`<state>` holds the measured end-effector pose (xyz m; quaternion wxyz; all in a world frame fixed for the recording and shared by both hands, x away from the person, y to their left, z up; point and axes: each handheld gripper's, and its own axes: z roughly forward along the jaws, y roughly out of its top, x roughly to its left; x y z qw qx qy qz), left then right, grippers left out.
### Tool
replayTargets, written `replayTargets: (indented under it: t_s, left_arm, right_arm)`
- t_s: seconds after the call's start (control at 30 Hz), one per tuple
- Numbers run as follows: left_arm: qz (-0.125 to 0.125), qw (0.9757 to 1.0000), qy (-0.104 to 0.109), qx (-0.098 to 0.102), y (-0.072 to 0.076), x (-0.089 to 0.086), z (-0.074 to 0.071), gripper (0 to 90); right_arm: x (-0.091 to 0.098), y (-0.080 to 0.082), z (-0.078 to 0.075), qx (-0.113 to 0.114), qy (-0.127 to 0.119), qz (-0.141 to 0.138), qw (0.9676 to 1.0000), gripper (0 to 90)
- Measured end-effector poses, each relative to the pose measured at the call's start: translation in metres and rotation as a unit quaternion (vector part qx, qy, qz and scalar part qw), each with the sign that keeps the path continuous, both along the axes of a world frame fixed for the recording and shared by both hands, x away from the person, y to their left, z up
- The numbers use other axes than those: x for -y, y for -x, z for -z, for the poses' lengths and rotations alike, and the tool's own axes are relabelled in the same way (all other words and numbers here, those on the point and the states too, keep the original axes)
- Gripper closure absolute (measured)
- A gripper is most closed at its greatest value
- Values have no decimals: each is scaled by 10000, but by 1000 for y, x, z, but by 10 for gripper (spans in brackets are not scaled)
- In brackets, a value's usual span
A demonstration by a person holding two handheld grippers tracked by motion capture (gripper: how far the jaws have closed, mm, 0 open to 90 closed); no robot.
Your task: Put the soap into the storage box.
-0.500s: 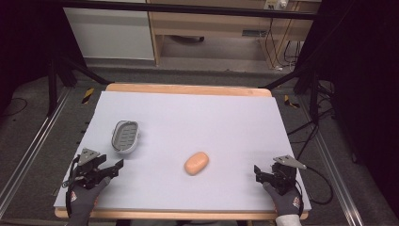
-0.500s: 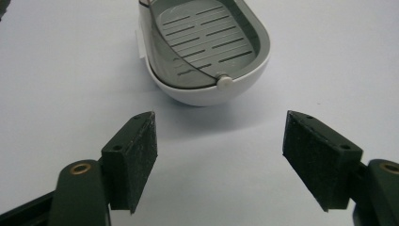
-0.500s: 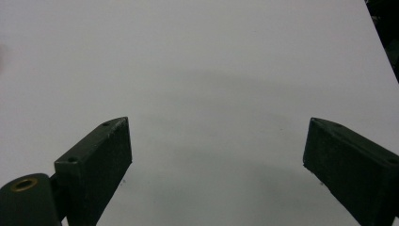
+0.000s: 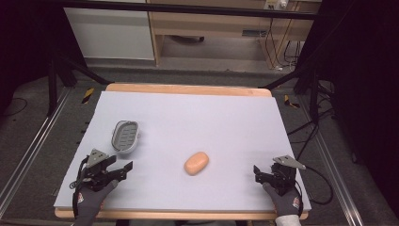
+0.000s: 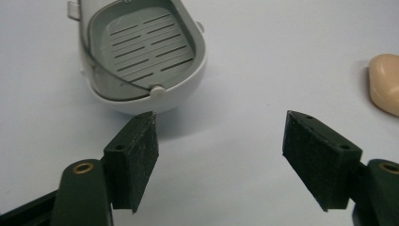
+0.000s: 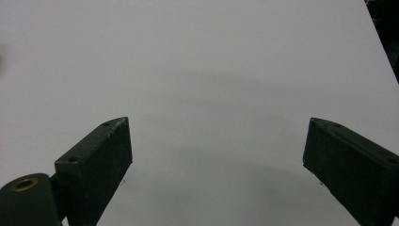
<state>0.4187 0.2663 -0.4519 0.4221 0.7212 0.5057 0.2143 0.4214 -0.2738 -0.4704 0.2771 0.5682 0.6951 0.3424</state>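
A peach-coloured oval soap bar lies on the white table sheet, near the middle front. A grey slotted soap dish sits to its left, empty. My left gripper rests low at the front left, just in front of the dish, open with nothing between its jaws. In the left gripper view the dish lies straight ahead of the open gripper, and the soap bar shows at the right edge. My right gripper stands open at the front right, over bare sheet, its jaws wide apart.
The wooden table edge runs along the far side. Beyond it stand a wooden cabinet and a white panel. Cables trail off the table's right side. Dark floor and rails surround the table.
The left gripper has edged slightly to the right. The soap bar, the dish and the right gripper are where they were.
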Motion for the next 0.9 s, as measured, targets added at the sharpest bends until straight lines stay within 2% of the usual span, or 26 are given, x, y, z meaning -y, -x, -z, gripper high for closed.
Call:
replayTargets:
  t_s: [0.23, 0.57, 0.7, 0.8, 0.9]
  left_arm:
    - [142, 9998, -125, 47, 0, 13, -4, 256]
    - [303, 9994, -148, 98, -3, 28, -11, 252]
    - [396, 9989, -192, 174, -6, 34, -20, 250]
    - [460, 9985, -130, 279, -9, 40, -30, 249]
    - [510, 9982, -134, 296, -13, 45, -35, 248]
  right_arm:
    - [0, 0, 0, -15, -1, -13, 10000, 85]
    - [1, 0, 1, -15, 22, 24, 10000, 85]
    - [0, 0, 0, 3, -2, 8, 10000, 85]
    - [-1, 0, 1, -9, 38, -18, 10000, 84]
    - [-1, 0, 1, 0, 46, -16, 10000, 84]
